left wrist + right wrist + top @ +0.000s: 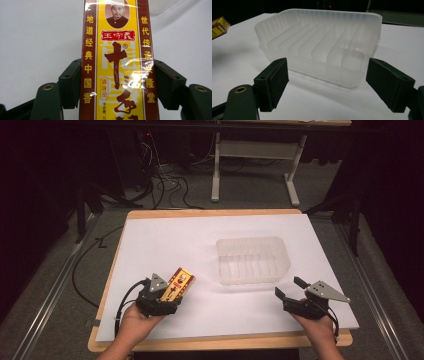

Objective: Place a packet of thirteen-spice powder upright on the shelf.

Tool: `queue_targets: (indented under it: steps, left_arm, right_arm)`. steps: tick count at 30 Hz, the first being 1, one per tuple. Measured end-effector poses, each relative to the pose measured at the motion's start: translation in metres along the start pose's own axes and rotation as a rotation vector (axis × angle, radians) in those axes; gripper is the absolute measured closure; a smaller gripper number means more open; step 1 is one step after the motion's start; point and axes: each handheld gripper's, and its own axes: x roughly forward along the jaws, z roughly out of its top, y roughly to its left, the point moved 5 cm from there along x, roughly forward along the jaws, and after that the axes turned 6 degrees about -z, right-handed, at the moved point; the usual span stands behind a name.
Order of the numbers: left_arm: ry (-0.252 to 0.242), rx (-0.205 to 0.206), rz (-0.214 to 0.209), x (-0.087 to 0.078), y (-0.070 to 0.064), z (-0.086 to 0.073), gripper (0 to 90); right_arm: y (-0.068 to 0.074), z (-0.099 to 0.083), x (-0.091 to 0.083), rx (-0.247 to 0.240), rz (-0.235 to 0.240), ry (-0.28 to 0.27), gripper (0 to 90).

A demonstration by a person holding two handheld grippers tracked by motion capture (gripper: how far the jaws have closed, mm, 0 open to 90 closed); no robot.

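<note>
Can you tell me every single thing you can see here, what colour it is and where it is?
box: one, yellow and dark red, near left of the sheet, gripped by the left gripper
tub: one, clear plastic, empty, right of the sheet's middle
sheet: one, white, covering the table
table: one, light wood, centre
cables: several, black, on the floor beyond the table
left gripper: one, black, shut on the box
right gripper: one, black, open, near the tub
hands: two, at the near edge

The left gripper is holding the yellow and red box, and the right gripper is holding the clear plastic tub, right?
Not quite. The left gripper does hold the yellow and red box, but the right gripper holds nothing. The right gripper view shows its jaws open, with the clear plastic tub sitting on the table beyond them, untouched.
</note>
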Motion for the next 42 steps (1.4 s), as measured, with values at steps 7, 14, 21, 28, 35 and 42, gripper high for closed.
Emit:
queue_targets:
  steps: [7,14,21,28,35,42]
  left_arm:
    - [-0.090,0.023,-0.040,0.007,-0.017,0.009,32.8]
    - [-0.185,0.054,-0.056,0.009,-0.029,0.018,32.8]
    - [-0.272,0.074,-0.068,0.013,-0.044,0.034,32.8]
    - [-0.336,0.101,-0.108,0.028,-0.067,0.042,32.8]
    - [-0.315,0.078,-0.127,0.034,-0.066,0.032,32.8]
    - [-0.286,0.089,-0.115,0.043,-0.068,0.027,32.7]
  right_arm:
    - [0.005,0.001,0.000,-0.009,0.024,-0.002,21.9]
    - [0.015,0.003,0.001,-0.023,0.041,-0.005,19.9]
    - [0.027,0.006,0.003,-0.037,0.061,-0.009,17.0]
    - [0.037,0.012,0.000,-0.032,0.094,-0.025,16.5]
    - [0.054,0.022,0.005,-0.013,0.135,-0.035,16.5]
    - [0.075,0.044,0.015,-0.022,0.165,-0.045,17.1]
